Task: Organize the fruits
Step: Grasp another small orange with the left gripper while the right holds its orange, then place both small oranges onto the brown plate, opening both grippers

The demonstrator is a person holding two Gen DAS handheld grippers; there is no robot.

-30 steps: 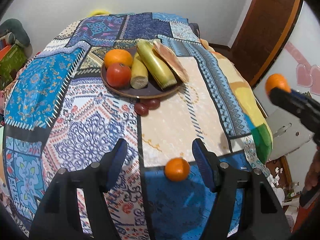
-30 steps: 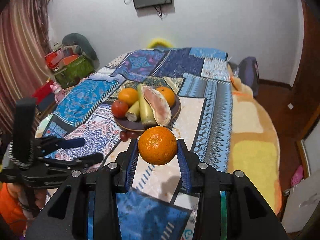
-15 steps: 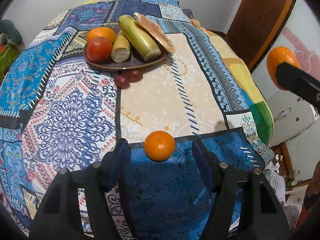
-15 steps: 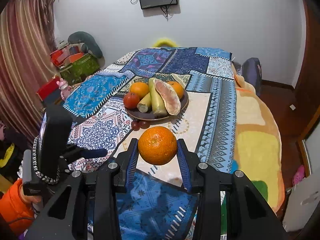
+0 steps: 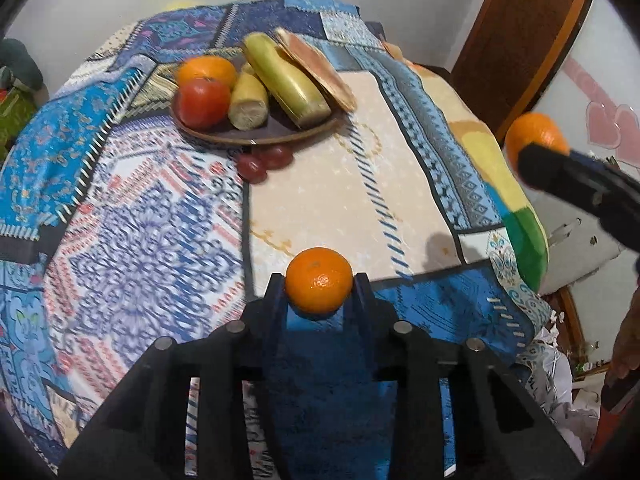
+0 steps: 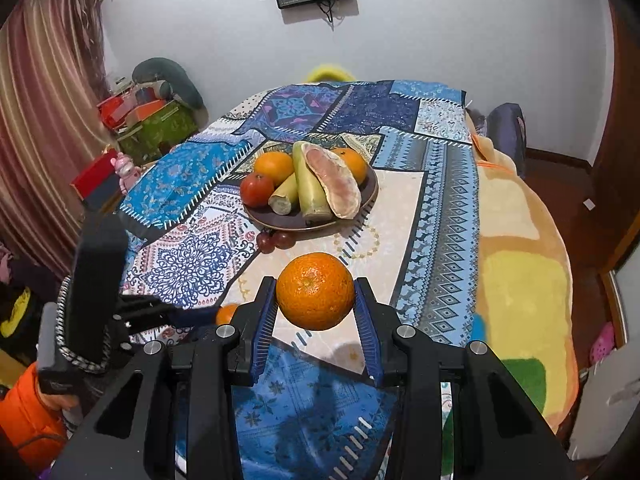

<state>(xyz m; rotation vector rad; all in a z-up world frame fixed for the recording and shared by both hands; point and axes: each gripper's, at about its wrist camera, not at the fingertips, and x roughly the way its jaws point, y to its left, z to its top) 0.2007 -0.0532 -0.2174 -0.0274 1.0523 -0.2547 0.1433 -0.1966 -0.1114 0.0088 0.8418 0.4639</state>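
Observation:
My left gripper (image 5: 319,282) is shut on a small orange (image 5: 319,281) near the front of the patchwork-covered table (image 5: 140,216). My right gripper (image 6: 315,292) is shut on a larger orange (image 6: 315,291) and holds it above the table; this orange also shows at the right in the left wrist view (image 5: 535,134). A dark plate (image 6: 288,220) further back holds two oranges, a red tomato (image 6: 256,189), two pale green stalks and a pomelo slice (image 6: 336,184). The small orange peeks out at the left gripper's tip in the right wrist view (image 6: 227,313).
Two dark red grapes (image 6: 276,241) lie on the cloth just in front of the plate. The table's right edge drops off to the floor (image 6: 560,184). Boxes and bags (image 6: 152,120) are stacked at the back left. A wooden door (image 5: 516,32) stands at the right.
My left gripper has moved forward and shut on the small orange, which lay free on the cloth before. My right gripper still holds the larger orange, with little movement.

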